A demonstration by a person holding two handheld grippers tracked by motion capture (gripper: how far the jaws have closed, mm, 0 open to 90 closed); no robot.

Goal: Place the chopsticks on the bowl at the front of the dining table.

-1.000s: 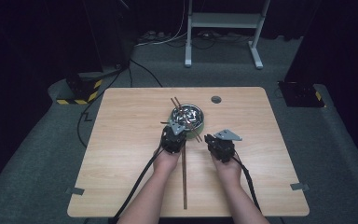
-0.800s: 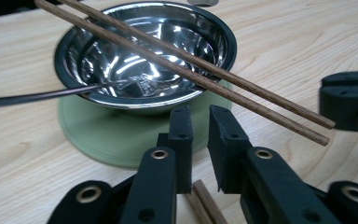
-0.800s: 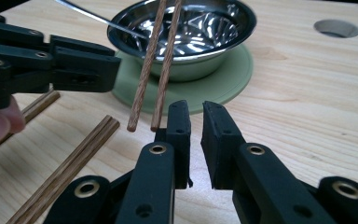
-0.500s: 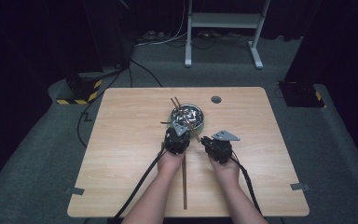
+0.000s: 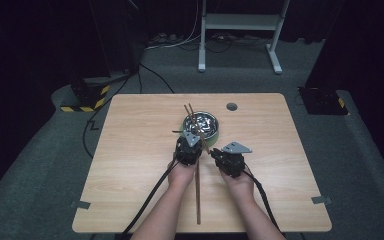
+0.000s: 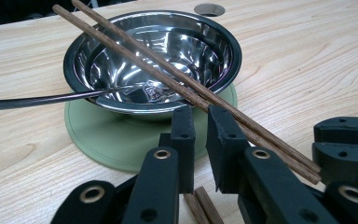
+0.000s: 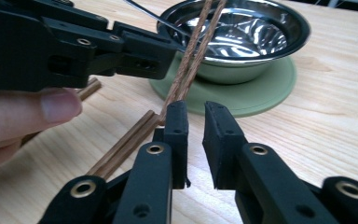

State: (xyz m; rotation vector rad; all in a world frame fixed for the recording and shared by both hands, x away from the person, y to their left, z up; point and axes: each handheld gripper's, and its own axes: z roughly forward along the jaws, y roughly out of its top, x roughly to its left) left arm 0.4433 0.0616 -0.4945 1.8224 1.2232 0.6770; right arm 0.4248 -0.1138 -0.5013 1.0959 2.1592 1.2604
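Chopsticks across bowl (steel)

Two pairs of wooden chopsticks, one stainless steel bowl, one round green mat under it, one metal spoon resting in the bowl, two tongs, one wooden desk, two hands.

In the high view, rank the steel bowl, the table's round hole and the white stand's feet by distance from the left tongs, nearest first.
From the left tongs:
1. Steel bowl, on its green mat just beyond the tips.
2. Round hole, farther back on the table, to the right.
3. White stand's feet, on the floor beyond the table's far edge.
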